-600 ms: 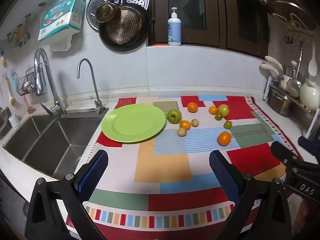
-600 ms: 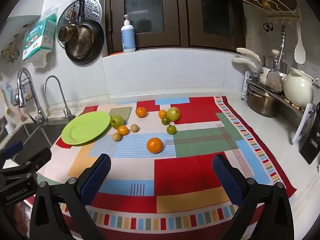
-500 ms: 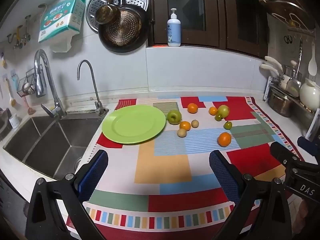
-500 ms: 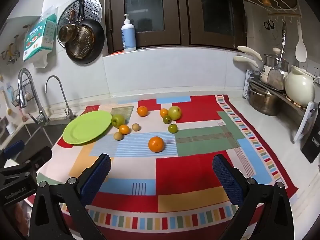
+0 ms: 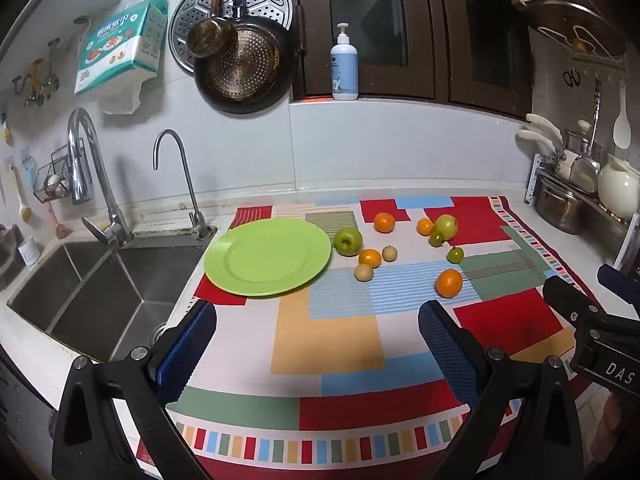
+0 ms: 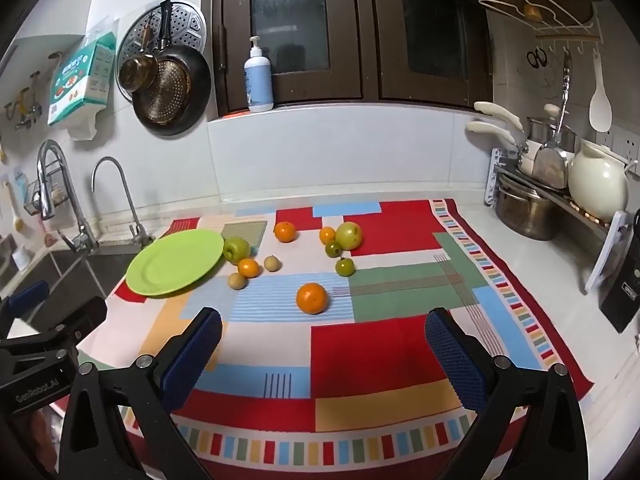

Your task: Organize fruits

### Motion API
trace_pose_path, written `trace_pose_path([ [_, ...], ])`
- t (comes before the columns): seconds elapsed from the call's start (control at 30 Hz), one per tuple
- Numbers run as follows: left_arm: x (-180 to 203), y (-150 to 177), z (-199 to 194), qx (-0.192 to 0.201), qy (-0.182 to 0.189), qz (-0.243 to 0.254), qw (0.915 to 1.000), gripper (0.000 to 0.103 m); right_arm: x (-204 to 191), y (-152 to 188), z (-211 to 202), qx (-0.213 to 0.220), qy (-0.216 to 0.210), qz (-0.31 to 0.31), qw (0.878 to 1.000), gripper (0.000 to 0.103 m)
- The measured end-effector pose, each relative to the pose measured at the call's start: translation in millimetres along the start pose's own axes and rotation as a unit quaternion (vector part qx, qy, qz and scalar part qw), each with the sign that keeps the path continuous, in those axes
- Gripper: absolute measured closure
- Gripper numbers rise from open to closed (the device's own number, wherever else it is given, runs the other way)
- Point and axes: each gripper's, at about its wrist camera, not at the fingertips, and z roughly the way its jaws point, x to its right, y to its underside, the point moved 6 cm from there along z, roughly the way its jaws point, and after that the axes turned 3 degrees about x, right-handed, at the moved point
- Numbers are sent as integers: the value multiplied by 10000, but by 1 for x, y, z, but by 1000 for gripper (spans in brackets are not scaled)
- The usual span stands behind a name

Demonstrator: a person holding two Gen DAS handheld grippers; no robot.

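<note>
A bare green plate (image 5: 267,255) (image 6: 176,261) lies at the left of a colourful patchwork mat (image 5: 328,332) (image 6: 384,356). Right of it are scattered fruits: a green apple (image 5: 348,241) (image 6: 236,249), several oranges, the nearest one (image 5: 449,283) (image 6: 312,298), a yellow-green apple (image 5: 446,226) (image 6: 349,235), small green fruits and small tan fruits. My left gripper (image 5: 318,344) is open and empty over the mat's front. My right gripper (image 6: 323,354) is open and empty, the nearest orange ahead of it.
A double sink (image 5: 80,280) with two taps lies left of the mat. A dish rack with pots and a white jug (image 6: 598,192) stands at the right. A soap bottle (image 5: 344,66) sits on the back ledge. Pans hang on the wall.
Both views have shifted slightly; the fruits sit a little further right in the right wrist view. Both grippers stay open and no fruit has moved.
</note>
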Motion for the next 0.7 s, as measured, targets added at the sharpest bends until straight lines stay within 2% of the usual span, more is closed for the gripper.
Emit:
trace_pose_path([
  [0.7, -1, -2, 0, 48, 51, -17, 10000, 0, -4, -3, 0, 24, -4, -55, 10000, 1],
])
